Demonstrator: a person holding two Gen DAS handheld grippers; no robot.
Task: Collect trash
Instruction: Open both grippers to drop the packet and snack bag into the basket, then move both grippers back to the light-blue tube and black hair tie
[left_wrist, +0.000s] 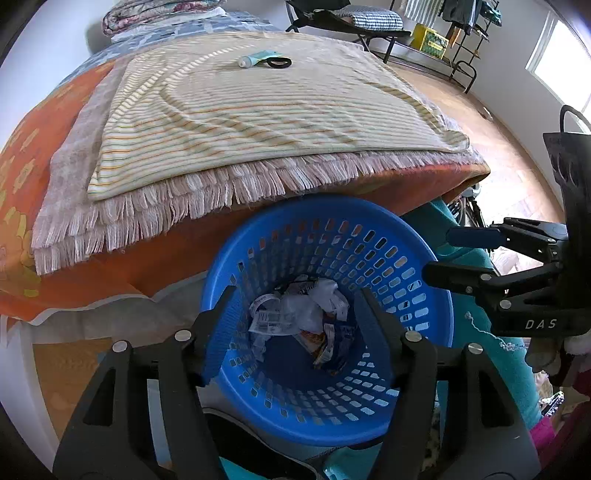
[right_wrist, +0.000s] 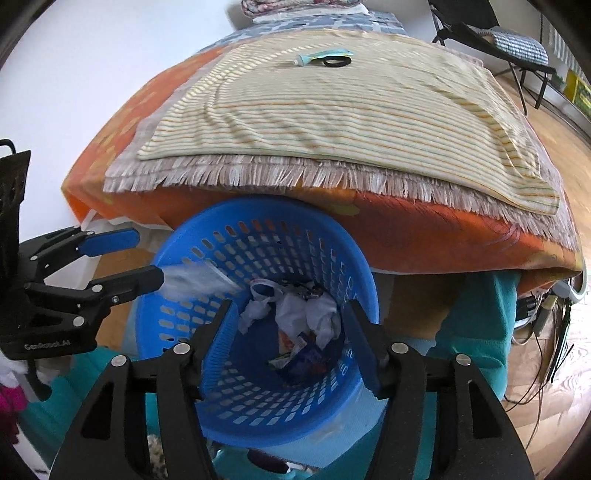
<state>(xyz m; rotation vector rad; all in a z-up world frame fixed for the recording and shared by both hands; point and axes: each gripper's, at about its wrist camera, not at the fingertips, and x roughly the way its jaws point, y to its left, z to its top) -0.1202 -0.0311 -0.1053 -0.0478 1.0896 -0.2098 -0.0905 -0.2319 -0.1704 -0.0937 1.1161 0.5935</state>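
**Both grippers over the basket, last items far up the bed**

The blue basket (left_wrist: 424, 332) stands on the floor against the near edge of the bed, with crumpled wrappers and paper (left_wrist: 306, 314) heaped at its bottom. The left gripper (left_wrist: 295, 321) hangs directly over its mouth, jaws spread wide with nothing between them. The right gripper (right_wrist: 288, 332) hovers over the same opening, its jaws also wide apart and empty. In the right wrist view a blurred white scrap (right_wrist: 199, 278) shows just off the tip of the left gripper's lower finger, over the basket's rim; whether it is pinched or falling cannot be told.

What seems left to collect lies on the striped blanket (left_wrist: 258, 110): a small pale-green tube (left_wrist: 255, 58) and, touching its right end, a black ring (left_wrist: 279, 62). Both sit far beyond the basket, almost straight ahead of the jaws. The tube's long axis runs left to right, across the line of approach. In the right wrist view the pair sits close to centre, in the left view slightly left, so neither hand looks clearly nearer. A reach forward over the fringe (left_wrist: 184, 199) is likely the next move.
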